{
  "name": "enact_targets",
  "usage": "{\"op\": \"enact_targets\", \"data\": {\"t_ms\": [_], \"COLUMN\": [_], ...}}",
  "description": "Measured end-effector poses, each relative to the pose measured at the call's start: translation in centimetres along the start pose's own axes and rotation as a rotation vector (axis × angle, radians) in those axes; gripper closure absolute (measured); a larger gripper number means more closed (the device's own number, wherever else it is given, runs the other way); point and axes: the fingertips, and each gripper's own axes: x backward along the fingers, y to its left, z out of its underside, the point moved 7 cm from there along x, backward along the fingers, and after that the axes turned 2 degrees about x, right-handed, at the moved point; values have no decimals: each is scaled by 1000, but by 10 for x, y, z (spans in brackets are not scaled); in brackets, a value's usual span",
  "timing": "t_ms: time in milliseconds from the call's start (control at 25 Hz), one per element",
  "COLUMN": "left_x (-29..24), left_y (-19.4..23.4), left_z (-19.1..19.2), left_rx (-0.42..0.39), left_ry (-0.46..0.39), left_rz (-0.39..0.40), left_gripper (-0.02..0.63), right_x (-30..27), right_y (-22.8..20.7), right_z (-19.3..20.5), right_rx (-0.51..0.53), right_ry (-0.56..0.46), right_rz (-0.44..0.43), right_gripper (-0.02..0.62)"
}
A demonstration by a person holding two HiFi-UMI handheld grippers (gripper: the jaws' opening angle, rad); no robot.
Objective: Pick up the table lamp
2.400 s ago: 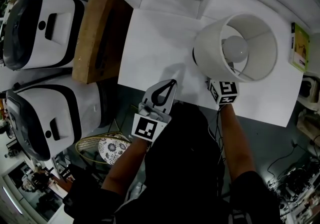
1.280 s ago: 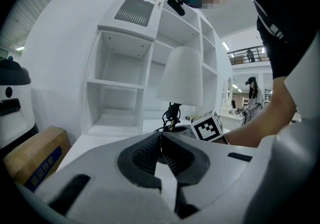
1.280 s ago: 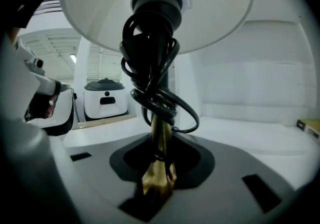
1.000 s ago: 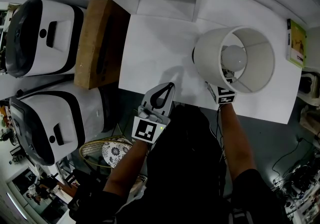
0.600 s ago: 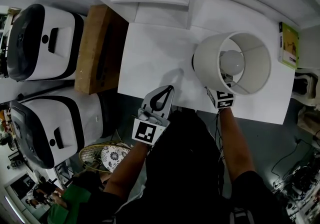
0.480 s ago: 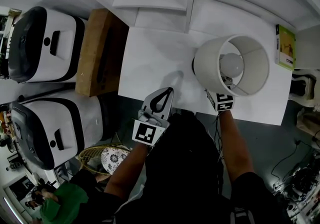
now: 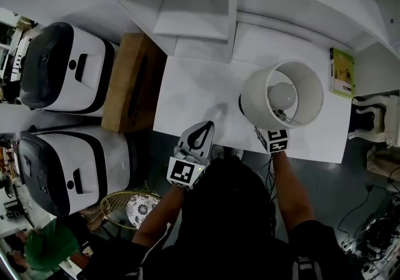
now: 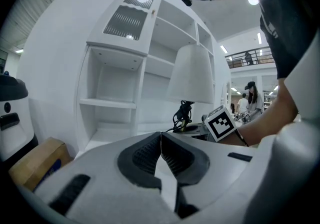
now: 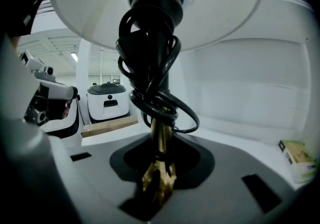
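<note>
Lamp (image 7: pixel 281 94): one, pinched in right gripper (image 9: pixel 160 150); left gripper (image 8: pixel 161 135) pressed together; two white appliances (image 7: pixel 69 75), possibly cookers.

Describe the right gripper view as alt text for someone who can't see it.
The right hand-held gripper grips a lamp by its brass stem, under the white shade. A black cord is coiled round the stem; a white appliance stands behind.

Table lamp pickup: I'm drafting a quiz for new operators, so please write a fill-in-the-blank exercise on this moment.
The right gripper is shut on the table lamp's brass ____.
A black ____ is coiled round that part.
The left gripper holds ____.
The lampshade is ____.
Missing: stem; cord; nothing; white.
</note>
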Motion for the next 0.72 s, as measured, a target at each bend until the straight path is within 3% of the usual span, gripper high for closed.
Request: {"op": "enact_targets", "data": {"t_ms": [720], "left_x": [2], "left_y": [-7], "left_z": [-47], "left_rx": [-9], "left_ry": [-51], "left_rz": [-1], "left_gripper": [589], "right_x": [43], "right_y": [6], "right_z": [-55], "right_rx": [-7], "right_ry": [-23], "right_rz": [-23], "right_gripper": [494]}}
